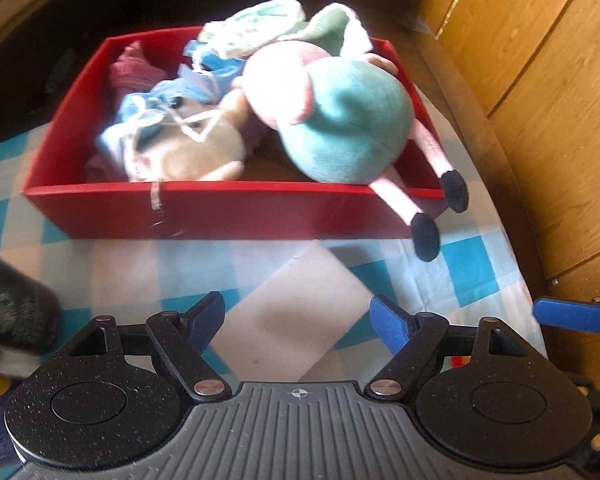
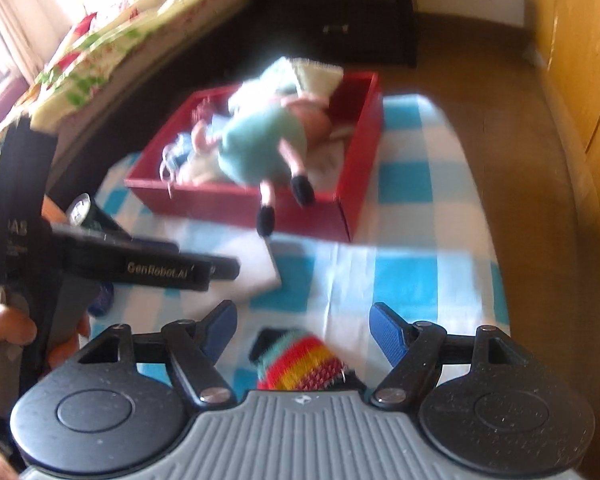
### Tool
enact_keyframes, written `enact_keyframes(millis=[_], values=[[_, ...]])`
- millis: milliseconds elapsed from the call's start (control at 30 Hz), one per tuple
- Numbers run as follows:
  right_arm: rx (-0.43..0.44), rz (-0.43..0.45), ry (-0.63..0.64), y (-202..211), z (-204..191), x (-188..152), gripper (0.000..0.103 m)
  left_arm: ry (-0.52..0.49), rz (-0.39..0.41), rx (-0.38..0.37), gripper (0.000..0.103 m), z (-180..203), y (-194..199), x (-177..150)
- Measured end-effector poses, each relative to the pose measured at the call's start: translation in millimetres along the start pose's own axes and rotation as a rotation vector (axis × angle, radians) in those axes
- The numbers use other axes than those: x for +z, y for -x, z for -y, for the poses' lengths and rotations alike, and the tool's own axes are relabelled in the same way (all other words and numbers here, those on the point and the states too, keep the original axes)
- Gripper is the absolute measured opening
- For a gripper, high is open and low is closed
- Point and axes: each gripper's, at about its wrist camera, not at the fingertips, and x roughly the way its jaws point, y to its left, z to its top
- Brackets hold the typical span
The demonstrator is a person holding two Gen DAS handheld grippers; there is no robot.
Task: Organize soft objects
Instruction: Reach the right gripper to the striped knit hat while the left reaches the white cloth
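Where lettering shows, "GenRobot.AI" on the left gripper (image 2: 216, 270) arm.

One red box (image 1: 228, 210) counted. One plush doll in teal dress (image 1: 340, 120) counted, two black feet hung over box wall. One striped knitted item (image 2: 300, 364) counted. One white pad (image 1: 300, 312) counted. One dark can (image 1: 16, 316) counted. Remaining soft items heaped in box: number not determinable.

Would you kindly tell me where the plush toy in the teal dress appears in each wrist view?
Left wrist: plush toy upper centre-right, legs draped over the box's near wall.
Right wrist: plush toy upper centre, legs towards the camera.
Shared landmark: the red box on the blue-and-white checked cloth.
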Motion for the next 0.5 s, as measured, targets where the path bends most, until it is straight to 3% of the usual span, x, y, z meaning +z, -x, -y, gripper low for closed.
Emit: enact_keyframes(millis=[167, 333, 500], values=[[0.016, -0.021, 0.028, -5, -4, -1, 0.052, -0.062, 0.002, 0.001, 0.081, 7, -7, 8], [-0.009, -0.059, 0.08, -13, -5, -7, 0.052, -0.144, -0.062, -0.007, 0.083, 9, -27, 9], [0.003, -0.088, 0.047, -16, 5, -7, 0.052, -0.209, -0.118, 0.012, 0.086, 19, -45, -1]])
